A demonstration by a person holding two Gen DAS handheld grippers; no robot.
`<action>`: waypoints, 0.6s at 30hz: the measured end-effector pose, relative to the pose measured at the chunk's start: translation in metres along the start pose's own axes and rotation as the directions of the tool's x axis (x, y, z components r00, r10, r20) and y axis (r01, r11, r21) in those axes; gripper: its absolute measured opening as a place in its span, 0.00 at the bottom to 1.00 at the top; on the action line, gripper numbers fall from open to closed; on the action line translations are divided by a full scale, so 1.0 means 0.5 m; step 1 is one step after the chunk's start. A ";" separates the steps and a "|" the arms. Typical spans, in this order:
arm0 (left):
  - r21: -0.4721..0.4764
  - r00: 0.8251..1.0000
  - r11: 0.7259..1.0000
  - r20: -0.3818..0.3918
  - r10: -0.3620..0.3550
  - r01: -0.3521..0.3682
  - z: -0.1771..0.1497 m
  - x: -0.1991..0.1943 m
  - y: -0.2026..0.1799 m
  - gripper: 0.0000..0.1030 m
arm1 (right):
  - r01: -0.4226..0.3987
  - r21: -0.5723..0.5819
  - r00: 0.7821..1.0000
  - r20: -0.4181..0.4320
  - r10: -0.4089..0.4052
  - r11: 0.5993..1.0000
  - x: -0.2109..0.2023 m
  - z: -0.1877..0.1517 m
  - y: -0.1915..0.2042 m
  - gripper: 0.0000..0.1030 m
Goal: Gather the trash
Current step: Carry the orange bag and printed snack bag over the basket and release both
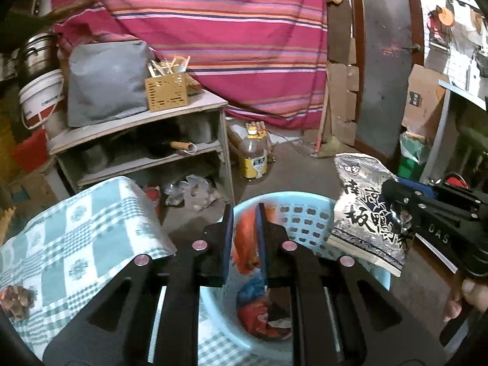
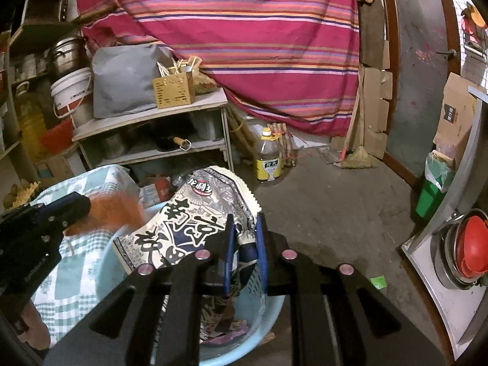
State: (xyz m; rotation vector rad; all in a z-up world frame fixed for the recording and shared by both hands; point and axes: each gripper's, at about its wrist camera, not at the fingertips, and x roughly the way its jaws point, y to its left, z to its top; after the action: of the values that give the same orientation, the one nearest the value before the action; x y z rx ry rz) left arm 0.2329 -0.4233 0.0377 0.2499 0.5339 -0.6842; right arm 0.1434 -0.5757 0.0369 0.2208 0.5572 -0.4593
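A light blue plastic basket (image 1: 305, 204) (image 2: 274, 314) stands on the floor with crumpled red and blue wrappers (image 1: 256, 305) inside. My left gripper (image 1: 244, 228) (image 2: 80, 206) hangs over it with its jaws a little apart. An orange wrapper (image 1: 244, 241) (image 2: 113, 213) shows blurred and loose between them. From the right, my right gripper (image 2: 245, 244) (image 1: 396, 201) is shut on a black-and-white printed snack bag (image 2: 189, 225) (image 1: 363, 213), held tilted above the basket's rim. The hand (image 1: 472, 292) carrying it shows at the edge.
A table under a green checked cloth (image 1: 76, 238) (image 2: 79, 274) adjoins the basket on the left, with peels (image 1: 18, 299) on it. Behind stand a wooden shelf (image 1: 137, 122), an oil bottle (image 1: 253, 158) (image 2: 268, 161) and a striped cloth. A green bin (image 2: 433, 195) and a green scrap (image 2: 378, 282) lie right.
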 end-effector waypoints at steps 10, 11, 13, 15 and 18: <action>-0.021 0.999 0.999 0.037 0.038 -0.037 0.007 -0.028 0.019 0.71 | 0.000 -0.004 1.000 -0.026 -0.001 1.000 0.016 -0.011 0.006 0.14; -0.026 0.997 0.998 0.054 0.054 -0.053 0.010 -0.040 0.029 0.74 | 0.000 -0.006 1.000 -0.027 0.000 1.000 0.017 -0.010 0.009 0.14; -0.034 0.995 0.997 0.071 0.073 -0.071 0.015 -0.056 0.041 0.82 | -0.004 -0.011 0.999 -0.034 0.003 1.000 0.024 -0.009 0.015 0.14; -0.047 0.992 0.995 0.086 0.091 -0.087 0.019 -0.075 0.058 0.86 | -0.009 -0.020 0.999 -0.046 0.008 1.000 0.034 -0.008 0.026 0.17; -0.058 0.990 0.993 0.096 0.106 -0.101 0.020 -0.095 0.080 0.89 | -0.008 -0.032 0.998 -0.060 0.007 0.999 0.047 -0.010 0.042 0.19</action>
State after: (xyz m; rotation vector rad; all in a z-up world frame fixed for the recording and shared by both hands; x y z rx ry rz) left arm 0.2322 -0.3718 0.0741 0.1920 0.4404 -0.5775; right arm 0.1687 -0.5640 0.0215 0.2063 0.6219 -0.4372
